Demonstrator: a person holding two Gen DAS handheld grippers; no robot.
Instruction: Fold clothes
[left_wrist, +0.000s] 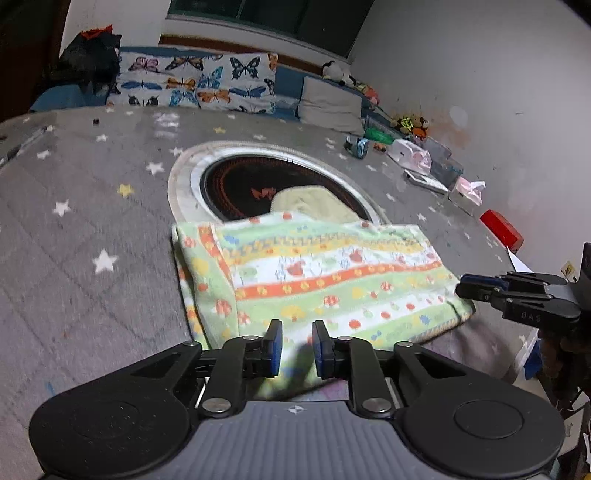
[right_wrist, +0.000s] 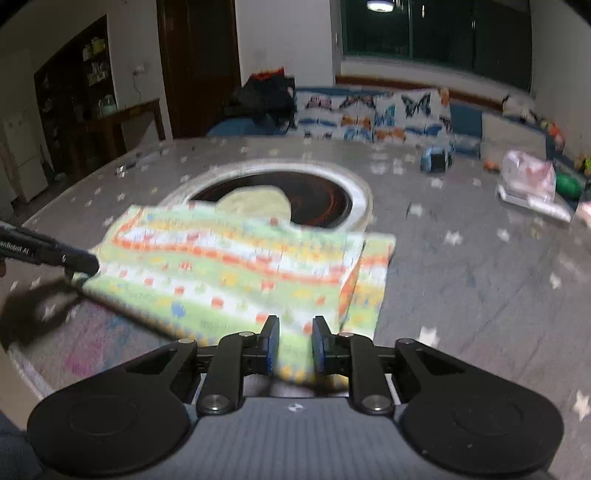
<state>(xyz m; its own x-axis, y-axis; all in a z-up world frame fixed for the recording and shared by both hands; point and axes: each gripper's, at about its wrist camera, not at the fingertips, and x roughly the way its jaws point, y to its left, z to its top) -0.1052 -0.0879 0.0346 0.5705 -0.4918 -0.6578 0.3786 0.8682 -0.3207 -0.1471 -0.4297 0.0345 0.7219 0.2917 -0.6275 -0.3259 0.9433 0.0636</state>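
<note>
A green garment (left_wrist: 317, 273) with orange, yellow and white patterned stripes lies folded on the grey star-print table; it also shows in the right wrist view (right_wrist: 236, 269). A plain pale-green part (left_wrist: 310, 201) sticks out at its far side over the round burner. My left gripper (left_wrist: 297, 349) is open, its pads either side of the garment's near edge. My right gripper (right_wrist: 294, 345) is open too, over the garment's near corner. The right gripper shows in the left wrist view (left_wrist: 476, 286) at the garment's right corner. The left gripper shows in the right wrist view (right_wrist: 83, 264) at the left corner.
A round black burner with a metal ring (left_wrist: 184, 177) is set in the table behind the garment. A red box (left_wrist: 502, 229), tissue packs (left_wrist: 469, 190), bags and toys lie along the right wall. Butterfly cushions (left_wrist: 199, 81) stand at the back.
</note>
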